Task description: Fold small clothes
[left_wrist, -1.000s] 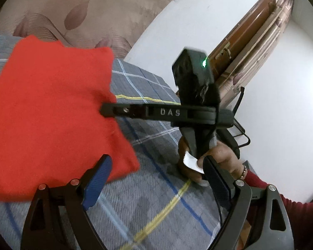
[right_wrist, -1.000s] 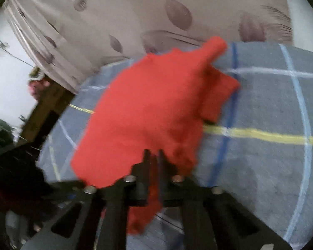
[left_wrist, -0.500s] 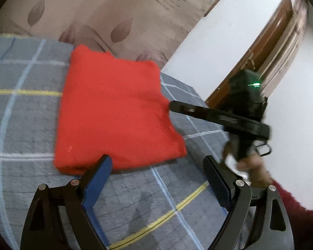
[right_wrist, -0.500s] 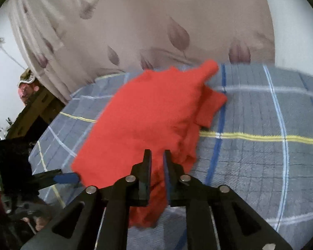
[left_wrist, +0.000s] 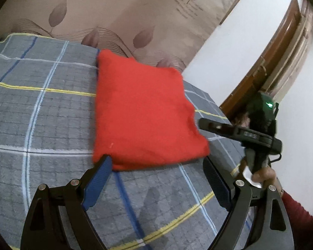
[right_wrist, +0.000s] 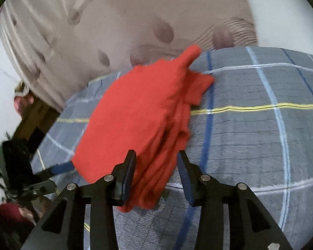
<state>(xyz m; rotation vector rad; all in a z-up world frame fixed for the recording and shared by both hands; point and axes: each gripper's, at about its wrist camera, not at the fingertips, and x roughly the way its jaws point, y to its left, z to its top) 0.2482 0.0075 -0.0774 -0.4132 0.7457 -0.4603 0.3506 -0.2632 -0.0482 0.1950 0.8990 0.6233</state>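
A red folded garment (left_wrist: 144, 116) lies flat on the plaid bedspread (left_wrist: 41, 125). My left gripper (left_wrist: 156, 168) is open, its blue pads (left_wrist: 100, 173) just short of the garment's near edge with nothing between them. In the right wrist view the same garment (right_wrist: 139, 112) shows stacked layers along its right side. My right gripper (right_wrist: 156, 164) has its jaws opening; the garment's near corner lies loosely between them, and the right pad stands clear of it. The right gripper's finger (left_wrist: 210, 126) shows at the garment's right corner. The left gripper's blue pad (right_wrist: 61, 167) sits at the garment's left corner.
A leaf-patterned wall covering (left_wrist: 114, 10) rises behind the bed. A wooden door frame (left_wrist: 281, 52) stands at the right by a white wall. A hand (left_wrist: 263, 175) with a red sleeve holds the right gripper. Wooden furniture (right_wrist: 31, 120) is beyond the bed's left edge.
The right jaws, shut on the garment's edge before, have parted and released it. The garment has settled flat. The left gripper has drawn back, so more of the bedspread shows.
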